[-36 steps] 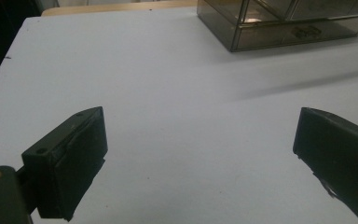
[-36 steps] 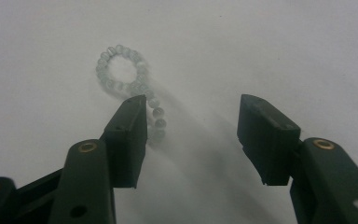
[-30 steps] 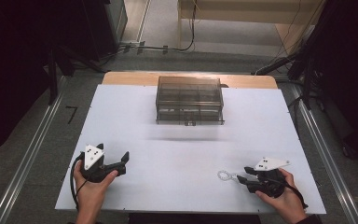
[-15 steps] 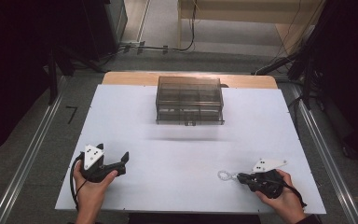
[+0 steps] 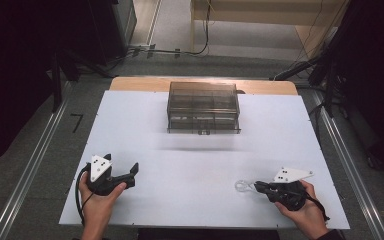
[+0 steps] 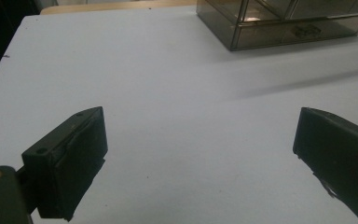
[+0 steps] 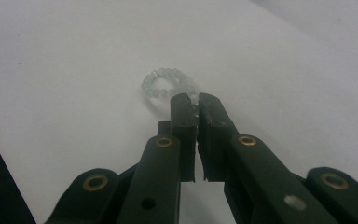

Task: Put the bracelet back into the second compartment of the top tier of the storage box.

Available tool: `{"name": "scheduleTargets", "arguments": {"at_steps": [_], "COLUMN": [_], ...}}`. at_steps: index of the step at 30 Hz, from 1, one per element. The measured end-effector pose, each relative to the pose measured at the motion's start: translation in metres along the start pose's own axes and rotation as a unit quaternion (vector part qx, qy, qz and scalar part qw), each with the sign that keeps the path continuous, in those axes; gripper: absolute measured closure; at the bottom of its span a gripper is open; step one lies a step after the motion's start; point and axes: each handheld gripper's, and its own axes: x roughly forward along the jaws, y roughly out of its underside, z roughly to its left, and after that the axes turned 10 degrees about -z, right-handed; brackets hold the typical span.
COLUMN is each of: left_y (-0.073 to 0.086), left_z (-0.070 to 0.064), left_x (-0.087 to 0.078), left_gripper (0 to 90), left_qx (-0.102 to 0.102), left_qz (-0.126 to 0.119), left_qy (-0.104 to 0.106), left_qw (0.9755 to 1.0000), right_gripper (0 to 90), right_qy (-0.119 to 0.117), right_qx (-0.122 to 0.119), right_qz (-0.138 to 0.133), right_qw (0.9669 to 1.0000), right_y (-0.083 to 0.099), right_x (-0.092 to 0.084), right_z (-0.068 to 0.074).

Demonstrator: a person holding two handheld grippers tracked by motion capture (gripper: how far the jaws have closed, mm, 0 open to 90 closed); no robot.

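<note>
A small bracelet of pale, clear beads (image 5: 242, 185) lies on the white tabletop (image 5: 190, 155) near its front right. In the right gripper view the bracelet (image 7: 164, 84) is a loop, and its near side is pinched between the tips of my right gripper (image 7: 197, 101), which is shut on it. A hand holds the right gripper (image 5: 258, 187) low over the table. At the front left, my left gripper (image 5: 122, 167) rests in the other hand. Its jaws stand wide apart (image 6: 198, 140) over bare table, with nothing between them.
A smoky, see-through drawer box (image 5: 203, 106) stands at the middle back of the table, and the left gripper view shows its corner (image 6: 279, 23) at upper right. The table's front edge runs just below both hands. Dark floor and metal rails flank the table.
The right gripper's jaws stood apart around the bracelet one second ago and have since come together on it. Neither hand has shifted, and the left gripper is as it was.
</note>
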Motion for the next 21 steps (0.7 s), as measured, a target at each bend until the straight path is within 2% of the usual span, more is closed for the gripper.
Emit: {"name": "scheduleTargets", "arguments": {"at_steps": [4, 21], "left_y": [0.0, 0.001], "left_z": [0.0, 0.0], "left_x": [0.0, 0.0], "left_gripper": [3.2, 3.2], "left_qx": [0.0, 0.001], "left_qz": [0.0, 0.002], "left_qy": [0.0, 0.001], "left_qw": [1.0, 1.0], "right_gripper": [83.5, 83.6], "right_qy": [-0.002, -0.003], "right_qx": [-0.002, -0.01], "right_qz": [-0.017, -0.058], "right_qw": [0.9999, 0.9983], "right_y": [-0.006, -0.027], "right_x": [0.0, 0.009], "right_z": [0.002, 0.005]}}
